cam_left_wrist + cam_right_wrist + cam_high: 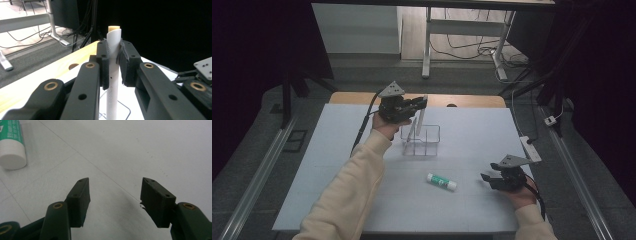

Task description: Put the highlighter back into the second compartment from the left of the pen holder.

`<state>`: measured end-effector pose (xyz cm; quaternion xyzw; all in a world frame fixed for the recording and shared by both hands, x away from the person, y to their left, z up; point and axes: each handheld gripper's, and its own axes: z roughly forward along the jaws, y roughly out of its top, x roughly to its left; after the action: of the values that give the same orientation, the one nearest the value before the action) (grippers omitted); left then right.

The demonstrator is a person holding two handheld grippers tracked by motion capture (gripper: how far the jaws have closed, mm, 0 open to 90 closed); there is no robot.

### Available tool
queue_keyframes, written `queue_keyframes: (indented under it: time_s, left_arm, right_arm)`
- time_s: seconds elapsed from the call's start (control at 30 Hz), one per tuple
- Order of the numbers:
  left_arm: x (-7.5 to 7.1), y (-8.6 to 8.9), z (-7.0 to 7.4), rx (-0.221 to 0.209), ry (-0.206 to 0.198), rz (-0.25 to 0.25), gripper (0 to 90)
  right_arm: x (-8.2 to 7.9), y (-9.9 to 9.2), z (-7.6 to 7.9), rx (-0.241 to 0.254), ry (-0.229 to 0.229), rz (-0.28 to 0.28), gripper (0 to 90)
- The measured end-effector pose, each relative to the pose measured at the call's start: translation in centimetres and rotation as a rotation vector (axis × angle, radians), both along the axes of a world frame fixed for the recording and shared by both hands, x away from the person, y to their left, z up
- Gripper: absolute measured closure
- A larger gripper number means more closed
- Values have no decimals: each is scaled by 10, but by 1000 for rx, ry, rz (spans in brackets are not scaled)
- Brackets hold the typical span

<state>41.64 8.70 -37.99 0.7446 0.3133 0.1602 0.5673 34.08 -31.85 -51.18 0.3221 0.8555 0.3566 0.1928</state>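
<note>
The left claw [421,103], clamped on a white tube [113,75] over the clear organizer [421,140], risked tipping it, while the right claw [115,202] stood apart.

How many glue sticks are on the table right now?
1: the green-and-white glue stick lies on the white table, between the clear plastic organiser and the right gripper.

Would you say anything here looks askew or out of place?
Only mildly: the white pen, clamped in the left gripper, leans tilted into the clear organizer, and the glue stick lies on its side on the table.
</note>
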Motion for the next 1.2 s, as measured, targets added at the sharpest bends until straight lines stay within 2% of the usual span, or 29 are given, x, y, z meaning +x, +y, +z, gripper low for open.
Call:
queue_keyframes:
  time_s: [0.4,0.67,0.7,0.77,0.83,1.03,1.2]
  left_arm:
    - [12,0,-24,-3,46,14,785]
    - [14,2,-37,16,81,6,771]
    - [15,3,-38,17,84,5,752]
    - [15,4,-41,19,100,1,639]
    - [15,5,-43,30,102,-2,603]
    - [13,9,-45,37,106,-7,546]
    - [7,12,-46,64,103,-13,529]
  right_arm:
    - [1,0,-1,-4,6,2,402]
    - [1,0,-1,-6,7,3,402]
    - [1,0,-1,-6,6,4,402]
    - [1,0,-1,-6,6,3,402]
    - [1,-1,-1,-7,6,3,402]
    - [1,0,-2,-8,7,5,402]
    - [1,0,-2,-9,7,6,402]
